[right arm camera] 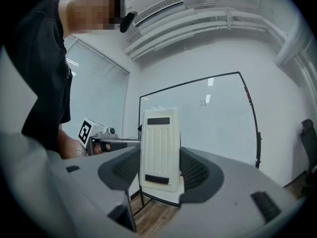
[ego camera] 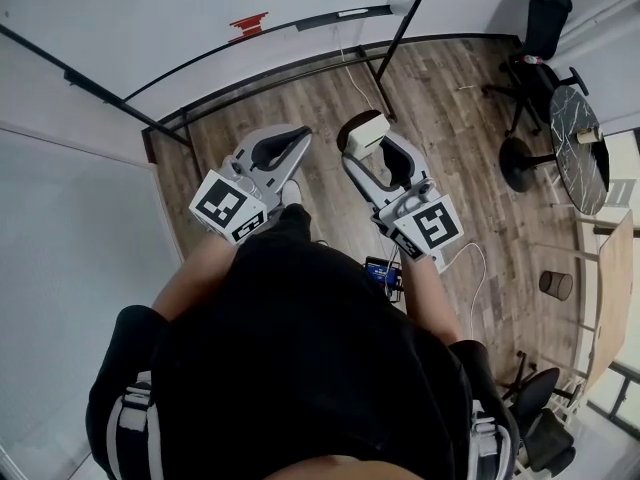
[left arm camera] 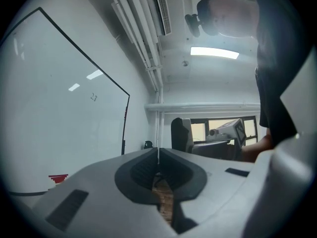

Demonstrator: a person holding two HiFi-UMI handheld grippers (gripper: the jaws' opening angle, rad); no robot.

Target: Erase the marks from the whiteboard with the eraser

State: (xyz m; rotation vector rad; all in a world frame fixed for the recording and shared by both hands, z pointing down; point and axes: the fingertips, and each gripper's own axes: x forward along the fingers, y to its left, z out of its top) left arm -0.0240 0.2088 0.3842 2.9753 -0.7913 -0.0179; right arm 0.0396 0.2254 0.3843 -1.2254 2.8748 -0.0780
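Note:
The whiteboard [right arm camera: 218, 125] stands on a black-framed stand ahead of me, with a small dark mark [right arm camera: 203, 102] near its top. It fills the left of the left gripper view, where the mark [left arm camera: 93, 97] shows again. My right gripper [right arm camera: 159, 168] is shut on a cream ribbed eraser [right arm camera: 159, 148], held upright and away from the board. In the head view the eraser [ego camera: 365, 131] sits at the right gripper's [ego camera: 372, 146] tips above the floor. The left gripper [left arm camera: 158, 156] is shut and empty, beside the right one [ego camera: 300, 138].
A red item [ego camera: 248, 25] sits at the board's lower edge. The stand's black legs [ego camera: 385, 73] rest on the wooden floor. To the right are an office chair [ego camera: 535, 28], a dark round table [ego camera: 578, 148] and a small bin [ego camera: 555, 284]. A white cable [ego camera: 478, 268] lies nearby.

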